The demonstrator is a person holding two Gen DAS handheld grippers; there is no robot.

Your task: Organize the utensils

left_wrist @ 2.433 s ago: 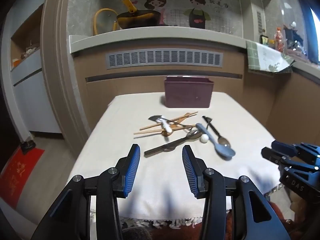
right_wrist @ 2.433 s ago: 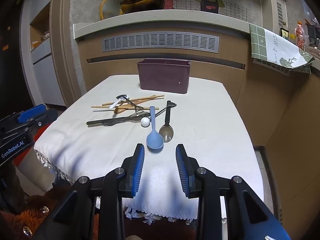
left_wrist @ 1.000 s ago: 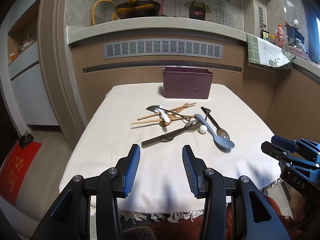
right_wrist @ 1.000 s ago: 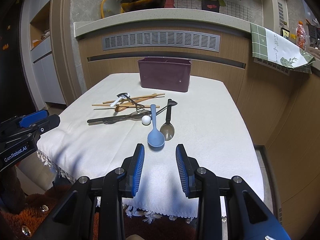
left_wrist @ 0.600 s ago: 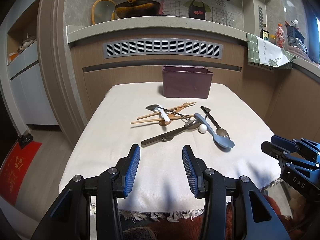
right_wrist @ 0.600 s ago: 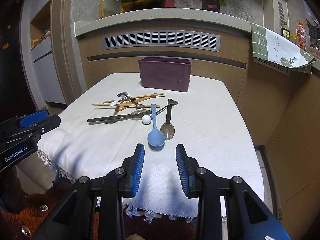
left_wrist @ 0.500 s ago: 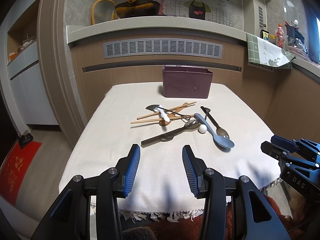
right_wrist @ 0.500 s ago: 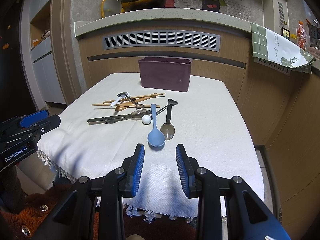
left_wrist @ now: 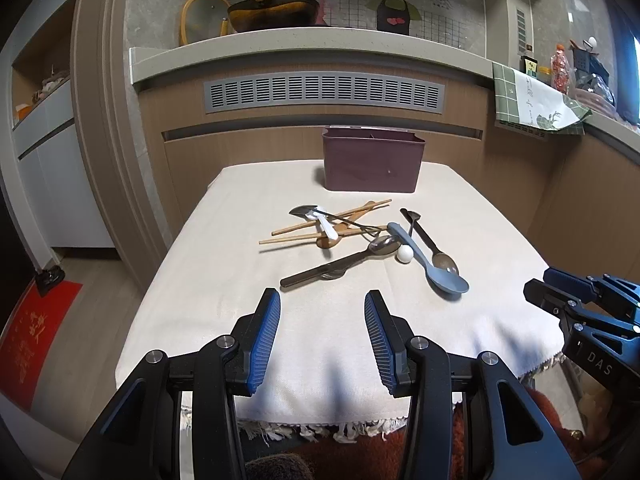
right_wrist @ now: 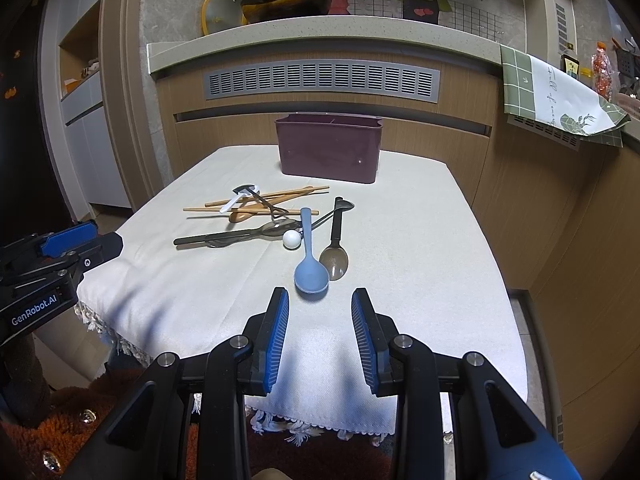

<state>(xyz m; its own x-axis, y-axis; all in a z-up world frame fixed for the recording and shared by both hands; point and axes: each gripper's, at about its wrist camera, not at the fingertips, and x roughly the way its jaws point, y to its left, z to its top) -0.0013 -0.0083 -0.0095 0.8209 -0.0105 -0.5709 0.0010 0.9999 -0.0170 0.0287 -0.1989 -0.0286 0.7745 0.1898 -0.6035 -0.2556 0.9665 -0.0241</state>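
Note:
A heap of utensils lies mid-table on a cream cloth [left_wrist: 224,280]: wooden chopsticks [left_wrist: 332,216], a blue spoon [left_wrist: 434,268] [right_wrist: 309,256], a dark brown spoon [right_wrist: 335,248], metal spoons with dark handles [left_wrist: 336,266], and a small white ball [left_wrist: 405,254] [right_wrist: 291,239]. A maroon utensil holder [left_wrist: 373,165] [right_wrist: 329,148] stands at the table's far side. My left gripper [left_wrist: 322,308] is open and empty at the near edge. My right gripper [right_wrist: 320,304] is open and empty, just short of the blue spoon's bowl.
A wooden counter wall with a grey vent [left_wrist: 324,92] stands behind the table. A green checked cloth [right_wrist: 556,100] hangs from the counter at right. A red mat [left_wrist: 28,332] lies on the floor at left. A fringed cloth edge [right_wrist: 280,420] hangs off the near side.
Both grippers have barely moved over the last second. Since 2.4 s ago the left view has levelled and shifted a little. The utensils lie as before.

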